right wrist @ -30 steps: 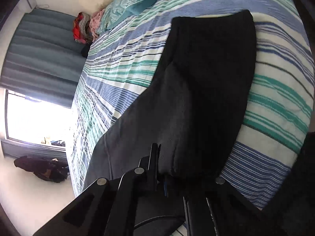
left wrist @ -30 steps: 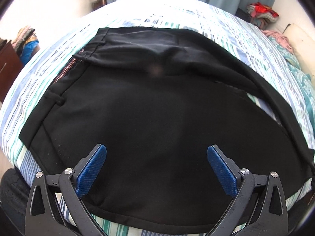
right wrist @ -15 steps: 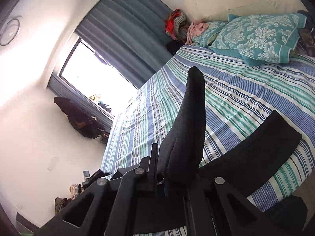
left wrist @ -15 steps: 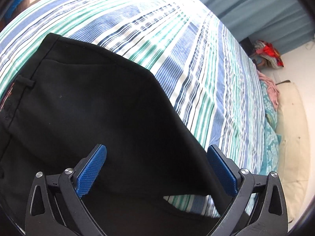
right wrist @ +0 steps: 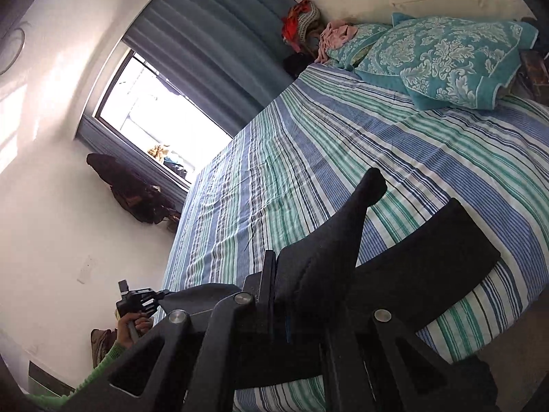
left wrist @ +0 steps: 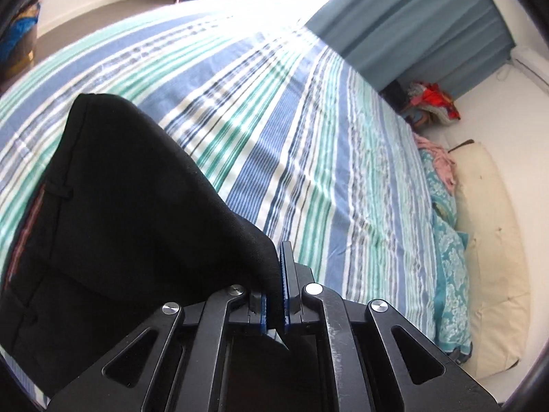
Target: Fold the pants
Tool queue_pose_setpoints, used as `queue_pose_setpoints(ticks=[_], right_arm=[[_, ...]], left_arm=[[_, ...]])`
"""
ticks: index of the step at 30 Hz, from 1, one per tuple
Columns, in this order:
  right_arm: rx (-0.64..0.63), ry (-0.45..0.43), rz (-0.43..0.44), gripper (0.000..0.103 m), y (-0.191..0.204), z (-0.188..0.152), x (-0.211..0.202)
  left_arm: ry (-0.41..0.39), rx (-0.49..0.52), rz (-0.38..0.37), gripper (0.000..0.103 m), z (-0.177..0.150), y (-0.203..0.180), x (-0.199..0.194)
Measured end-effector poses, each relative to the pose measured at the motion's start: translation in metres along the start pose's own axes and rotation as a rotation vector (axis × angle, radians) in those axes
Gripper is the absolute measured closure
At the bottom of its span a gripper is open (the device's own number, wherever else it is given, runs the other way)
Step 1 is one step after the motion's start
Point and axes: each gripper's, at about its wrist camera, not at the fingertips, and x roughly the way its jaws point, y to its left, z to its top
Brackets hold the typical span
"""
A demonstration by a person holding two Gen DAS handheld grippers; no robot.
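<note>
Left tool (left wrist: pixel 274 295): black linkage arms, silver screws, blue textured pads (left wrist: pixel 284 285). Right tool (right wrist: pixel 279 309): likewise black. Hand (right wrist: pixel 132 329): bare skin, green knit sleeve (right wrist: pixel 99 370).

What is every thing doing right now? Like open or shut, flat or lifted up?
left gripper: shut on the pants.
right gripper: shut on the pants.
pants: partly lifted, the rest lying on the bed.
bed: covered by a striped sheet.
curtain: drawn partway, window showing.
pillows: lying at the head of the bed.

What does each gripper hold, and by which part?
Both hold the black fabric pants: left gripper pinches a folded edge below the waistband; right gripper pinches a leg fold.
</note>
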Motion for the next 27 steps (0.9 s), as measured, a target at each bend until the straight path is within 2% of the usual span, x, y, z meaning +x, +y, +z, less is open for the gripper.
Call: queue_pose_setpoints(ticks=[3, 5, 6, 8, 9, 11, 13, 14, 16, 18, 20, 22, 24, 26, 27], right_arm=[[-0.005, -0.037, 0.046, 0.099, -0.001, 0.027, 0.008], [0.002, -0.025, 0.045, 0.099, -0.012, 0.035, 0.018], [0.016, -0.004, 0.034, 0.099, -0.022, 0.034, 0.026], [0.045, 0.066, -0.040, 0.098, -0.051, 0.021, 0.050], [0.051, 0.117, -0.106, 0.098, -0.069, 0.010, 0.064], [0.061, 0.239, -0.246, 0.098, -0.106, -0.016, 0.093], [0.111, 0.326, -0.329, 0.098, -0.135, -0.037, 0.107], [0.129, 0.339, -0.346, 0.098, -0.144, -0.044, 0.107], [0.134, 0.321, -0.336, 0.093, -0.150, -0.049, 0.101], [0.135, 0.303, -0.326, 0.093, -0.152, -0.049, 0.093], [0.136, 0.291, -0.319, 0.083, -0.154, -0.046, 0.087], [0.156, 0.262, -0.301, 0.063, -0.156, -0.043, 0.080], [0.182, 0.227, -0.287, 0.058, -0.158, -0.038, 0.075], [0.199, 0.214, -0.282, 0.061, -0.163, -0.030, 0.074], [0.188, 0.220, -0.298, 0.093, -0.161, -0.026, 0.077]], left_arm=[[-0.142, 0.046, -0.030, 0.096, -0.032, 0.011, -0.069], [-0.147, 0.047, 0.009, 0.092, -0.072, 0.036, -0.085], [-0.117, 0.047, 0.040, 0.092, -0.097, 0.048, -0.081], [-0.011, 0.053, 0.134, 0.093, -0.147, 0.073, -0.054], [0.051, 0.043, 0.170, 0.094, -0.166, 0.085, -0.035], [0.147, -0.026, 0.187, 0.095, -0.192, 0.106, -0.012], [0.148, -0.029, 0.177, 0.095, -0.198, 0.105, -0.010], [0.142, -0.005, 0.178, 0.095, -0.197, 0.098, -0.010], [0.134, 0.004, 0.169, 0.095, -0.192, 0.092, -0.012], [0.139, 0.000, 0.173, 0.095, -0.191, 0.092, -0.008], [0.141, 0.008, 0.179, 0.095, -0.193, 0.091, -0.005], [0.140, 0.018, 0.178, 0.095, -0.193, 0.092, -0.006], [0.140, 0.015, 0.172, 0.095, -0.198, 0.091, -0.009], [0.138, 0.011, 0.169, 0.095, -0.199, 0.091, -0.010], [0.137, 0.012, 0.167, 0.095, -0.200, 0.095, -0.015]])
